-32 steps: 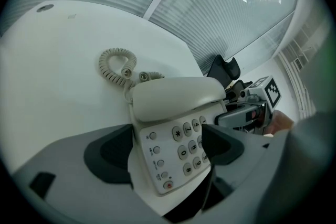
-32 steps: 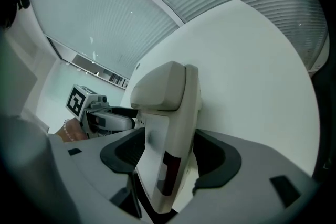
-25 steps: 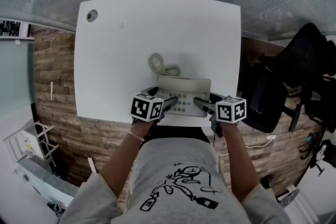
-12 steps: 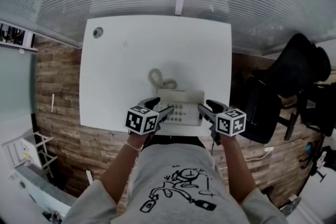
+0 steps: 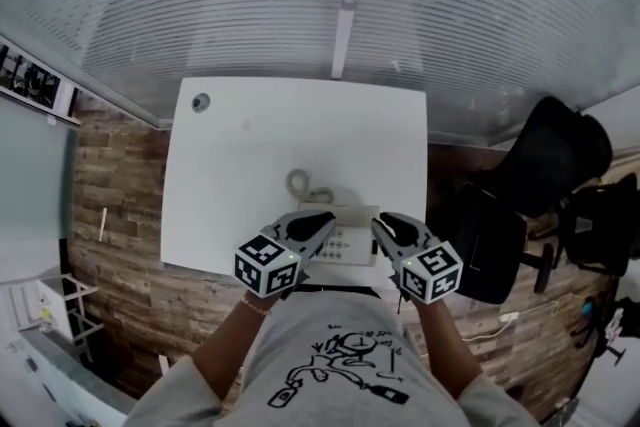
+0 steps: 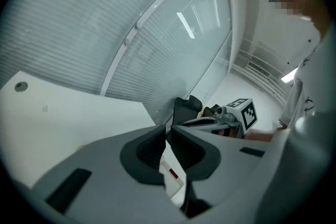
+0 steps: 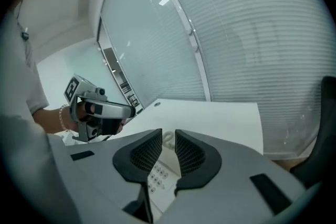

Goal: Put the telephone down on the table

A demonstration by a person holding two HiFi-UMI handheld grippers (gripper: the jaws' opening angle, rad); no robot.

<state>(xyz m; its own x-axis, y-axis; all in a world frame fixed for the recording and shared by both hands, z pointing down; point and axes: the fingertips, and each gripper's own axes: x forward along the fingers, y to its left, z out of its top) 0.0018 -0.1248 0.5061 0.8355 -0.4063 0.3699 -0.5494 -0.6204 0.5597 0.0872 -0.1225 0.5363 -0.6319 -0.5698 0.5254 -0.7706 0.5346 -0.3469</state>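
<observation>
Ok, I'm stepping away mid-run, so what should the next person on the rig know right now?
Left gripper: empty, jaws have just been closing and now nearly touch.
Right gripper: empty, jaws have just been closing, a narrow gap remains.
Telephone: flat on the table near its front edge, cord behind it; neither gripper touches it.
Done: telephone is down and let go.
Left: nothing apparent.

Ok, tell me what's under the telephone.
The telephone sits flat on the white table, near its front edge. Bare tabletop shows beyond it, with its coiled cord lying behind. The patch directly underneath is covered by the telephone's body and cannot be seen.
</observation>
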